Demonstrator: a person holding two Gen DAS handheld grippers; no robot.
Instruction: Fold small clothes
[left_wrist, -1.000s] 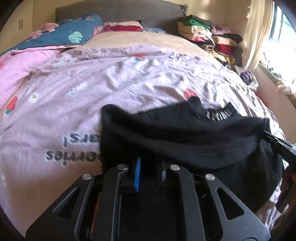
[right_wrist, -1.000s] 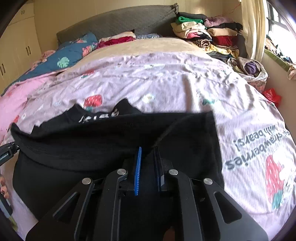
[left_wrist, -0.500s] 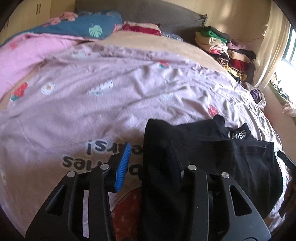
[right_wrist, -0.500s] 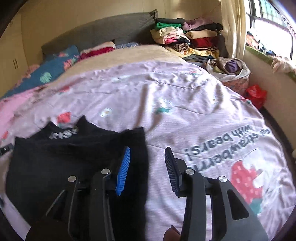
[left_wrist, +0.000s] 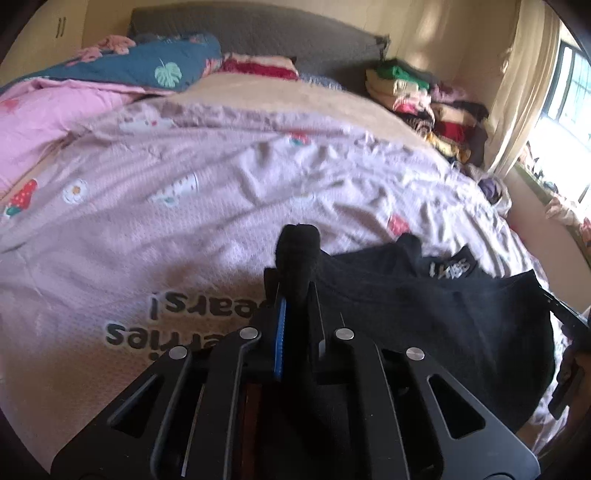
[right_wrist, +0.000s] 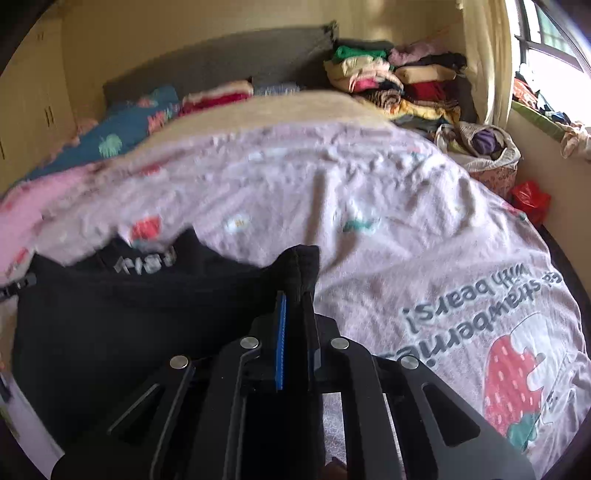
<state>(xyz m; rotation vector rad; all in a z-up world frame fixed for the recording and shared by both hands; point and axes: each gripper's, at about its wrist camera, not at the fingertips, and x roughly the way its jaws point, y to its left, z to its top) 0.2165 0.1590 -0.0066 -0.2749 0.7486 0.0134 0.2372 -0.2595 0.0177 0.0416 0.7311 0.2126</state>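
A small black T-shirt (left_wrist: 436, 306) with a white-lettered neck label lies folded on the pink strawberry bedspread (left_wrist: 184, 206). My left gripper (left_wrist: 295, 295) is shut on the shirt's left corner, and black cloth bunches up between its fingers. In the right wrist view the same shirt (right_wrist: 129, 317) lies to the left, and my right gripper (right_wrist: 295, 306) is shut on its right corner. The other gripper's tip shows at the far right edge of the left wrist view (left_wrist: 565, 314).
Stacks of folded clothes (right_wrist: 399, 85) sit at the bed's far right corner by the grey headboard (left_wrist: 258, 37). A blue leaf-print quilt (left_wrist: 147, 70) and a pink blanket (left_wrist: 44, 110) lie far left. A bag of clothes (right_wrist: 487, 147) and a window are to the right.
Both grippers opened half a second ago and let the folded edge go. Now both have shut again on the shirt's two side corners.
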